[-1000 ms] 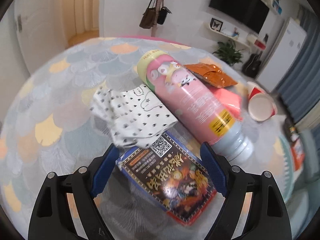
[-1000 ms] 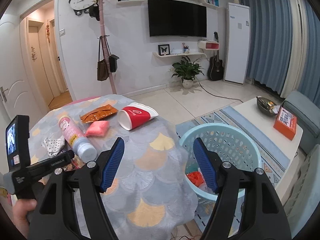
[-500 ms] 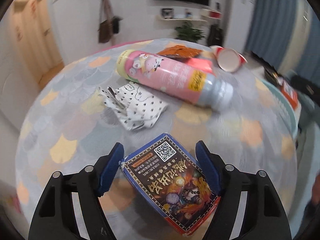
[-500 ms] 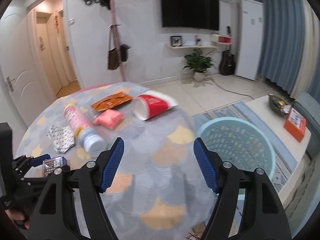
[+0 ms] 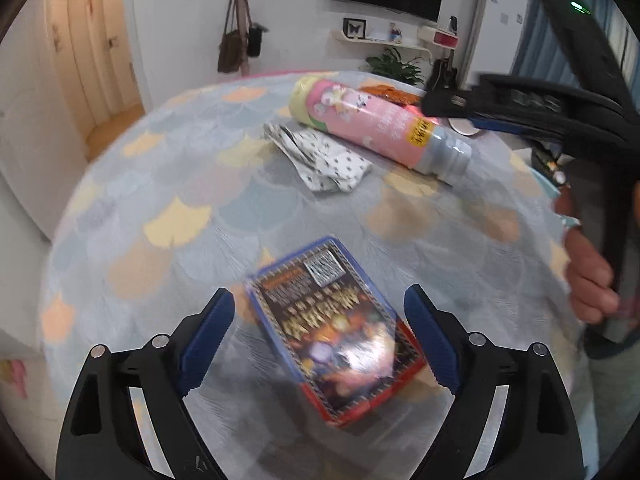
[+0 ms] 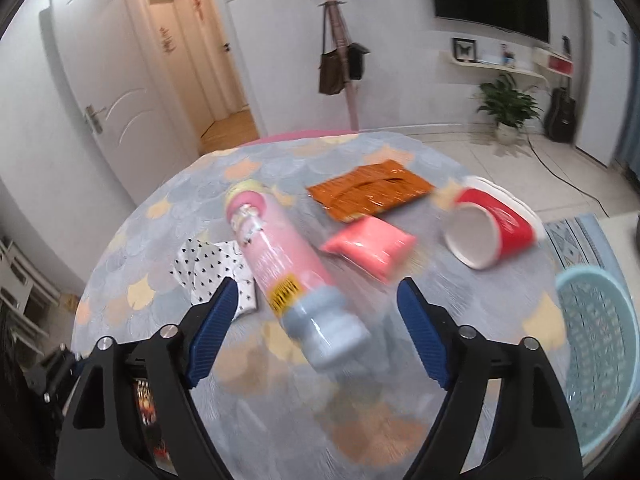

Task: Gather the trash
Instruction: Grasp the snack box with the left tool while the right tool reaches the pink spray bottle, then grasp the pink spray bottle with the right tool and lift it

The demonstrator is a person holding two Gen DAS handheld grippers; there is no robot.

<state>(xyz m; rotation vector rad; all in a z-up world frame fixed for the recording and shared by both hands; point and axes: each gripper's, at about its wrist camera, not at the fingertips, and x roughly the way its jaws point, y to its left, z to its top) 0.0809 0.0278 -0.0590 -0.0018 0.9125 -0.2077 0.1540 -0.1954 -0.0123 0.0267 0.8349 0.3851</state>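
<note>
Pink bottle (image 6: 288, 276) lies between the wide-open, empty right tongs (image 6: 316, 320); left tongs (image 5: 320, 336), also open, straddle the box (image 5: 336, 336) for grasping.

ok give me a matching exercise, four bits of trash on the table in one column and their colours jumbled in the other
Things:
1. bottle
2. cup
3. wrapper
4. cloth

Colours:
A. orange
B. white with black spots
C. pink with a grey cap
D. red outside, white inside

Pairs: 1-C, 2-D, 3-A, 4-B
</note>
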